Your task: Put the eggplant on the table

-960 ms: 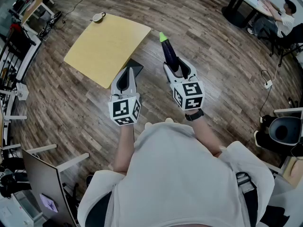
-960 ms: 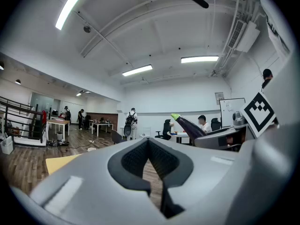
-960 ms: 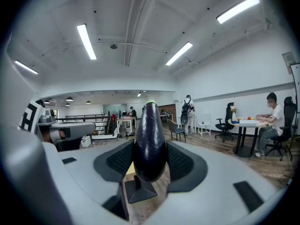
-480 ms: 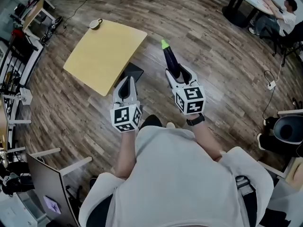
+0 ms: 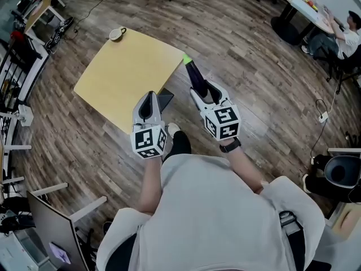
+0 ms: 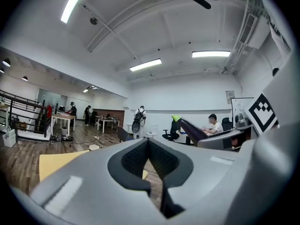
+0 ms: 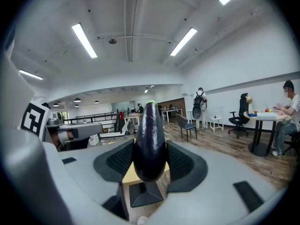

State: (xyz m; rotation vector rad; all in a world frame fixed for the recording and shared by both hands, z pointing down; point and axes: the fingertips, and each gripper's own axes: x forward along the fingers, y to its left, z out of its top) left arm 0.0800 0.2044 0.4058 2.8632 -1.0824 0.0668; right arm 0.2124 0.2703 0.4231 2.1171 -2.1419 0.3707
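Clamping the eggplant [image 5: 193, 72], right gripper [image 5: 204, 88] hangs at table [image 5: 121, 75] edge; left gripper [image 5: 148, 96] closed.

One eggplant [image 5: 194, 75]; one yellow table [image 5: 121, 72]; two claws: left claw [image 5: 148, 96], right claw [image 5: 204, 89].

eggplant [image 7: 150, 139]: smooth, glossy skin. right gripper [image 5: 206, 90]: matt grey plastic, pads [image 7: 117, 161] dark and ribbed. left gripper [image 5: 148, 103]: same plastic. table [image 5: 124, 72]: matt, pale wood-look top. floor [image 5: 254, 55]: wood planks, low sheen.
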